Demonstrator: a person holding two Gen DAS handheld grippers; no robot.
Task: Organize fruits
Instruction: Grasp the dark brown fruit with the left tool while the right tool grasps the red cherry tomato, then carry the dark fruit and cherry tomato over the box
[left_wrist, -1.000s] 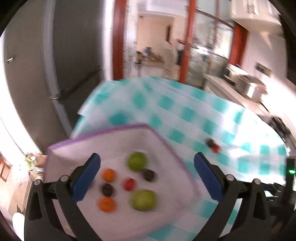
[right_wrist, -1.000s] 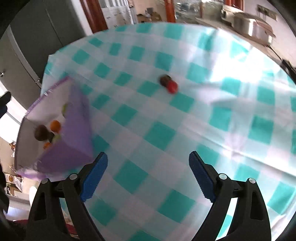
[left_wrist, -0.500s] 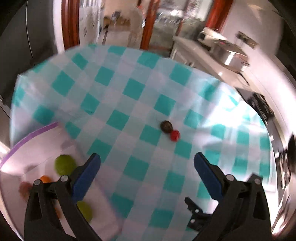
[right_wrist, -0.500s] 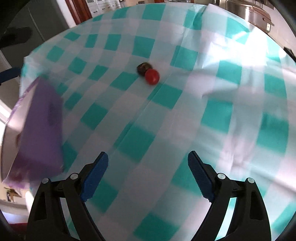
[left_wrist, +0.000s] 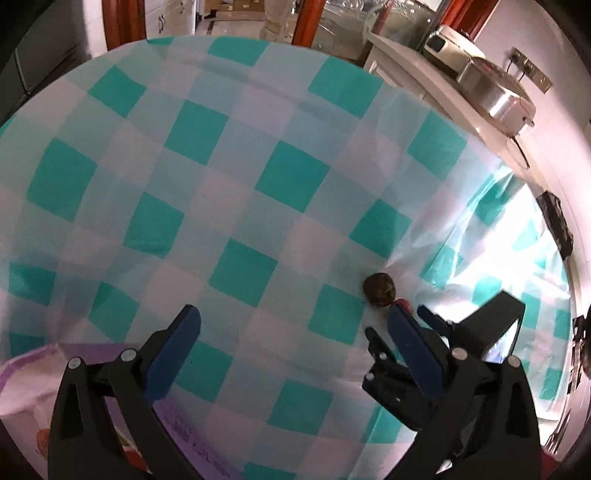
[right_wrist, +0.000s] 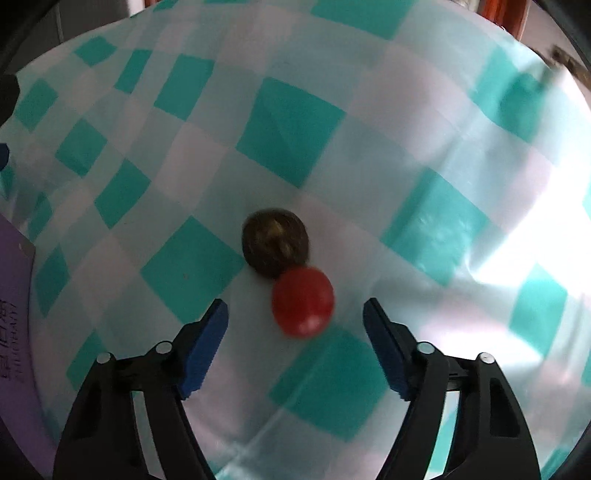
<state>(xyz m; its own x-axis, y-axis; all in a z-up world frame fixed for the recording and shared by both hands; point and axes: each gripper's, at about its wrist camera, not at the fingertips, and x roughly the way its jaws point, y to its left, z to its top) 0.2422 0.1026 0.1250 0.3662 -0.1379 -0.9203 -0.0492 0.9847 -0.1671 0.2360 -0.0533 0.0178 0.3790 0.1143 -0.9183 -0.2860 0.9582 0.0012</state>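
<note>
A small red fruit (right_wrist: 303, 301) lies on the teal-and-white checked tablecloth (right_wrist: 288, 133), touching a dark brown round fruit (right_wrist: 275, 242) just beyond it. My right gripper (right_wrist: 295, 314) is open, its blue pads on either side of the red fruit and a little short of it. In the left wrist view the dark fruit (left_wrist: 379, 290) lies at right, with the red fruit (left_wrist: 402, 303) mostly hidden behind my pad. My left gripper (left_wrist: 291, 321) is open and empty over the cloth. The purple-rimmed white tray (left_wrist: 26, 373) is at lower left.
The right gripper's black body (left_wrist: 480, 343) shows in the left wrist view close behind the two fruits. A counter with metal pots (left_wrist: 495, 92) runs past the table's far right edge. The tray's purple wall (right_wrist: 14, 332) sits at the left in the right wrist view.
Both grippers have moved right and forward, away from the tray. The right gripper has closed in on the two fruits, which now lie between its open pads.
</note>
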